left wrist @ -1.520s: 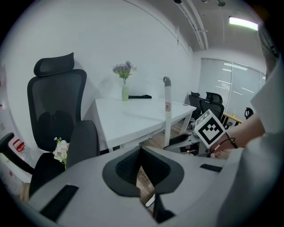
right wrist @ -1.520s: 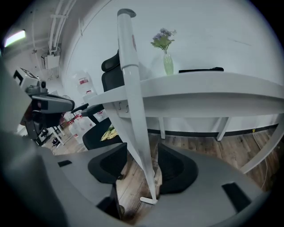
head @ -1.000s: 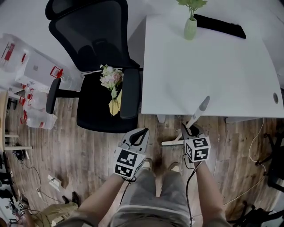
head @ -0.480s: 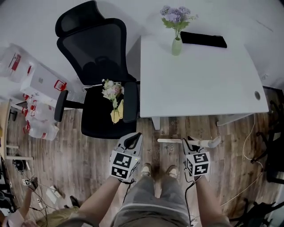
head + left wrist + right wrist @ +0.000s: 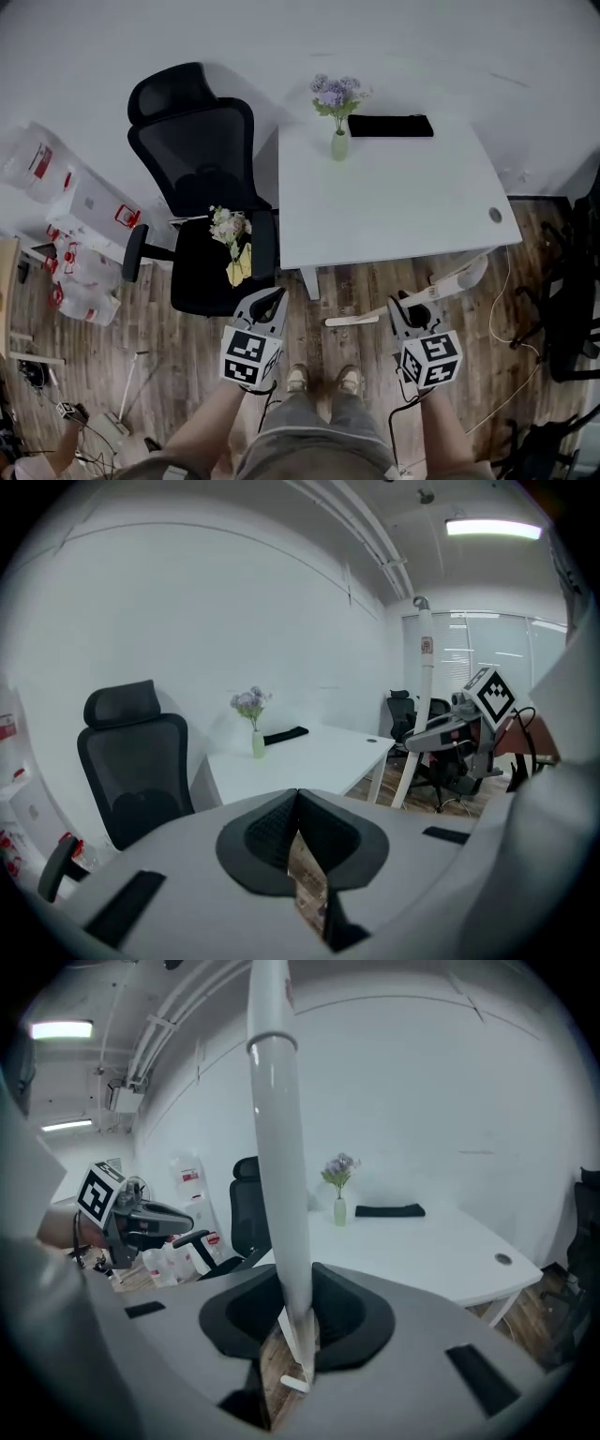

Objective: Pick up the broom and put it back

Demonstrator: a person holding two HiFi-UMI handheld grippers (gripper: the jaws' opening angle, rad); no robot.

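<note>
right gripper point(image 5: 298, 1335): jaws clamped on broom shaft point(image 5: 279, 1194), held steeply upright for carrying back (my reading) | left gripper point(image 5: 298, 841): jaws together, empty, spare

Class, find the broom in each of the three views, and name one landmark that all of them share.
Head view: lower right, the broom slants in front of the table, in the right tongs.
Left gripper view: right of centre, a white upright pole.
Right gripper view: centre, rising from the tongs to the top edge.
Shared landmark: the flower vase on the table.
</note>
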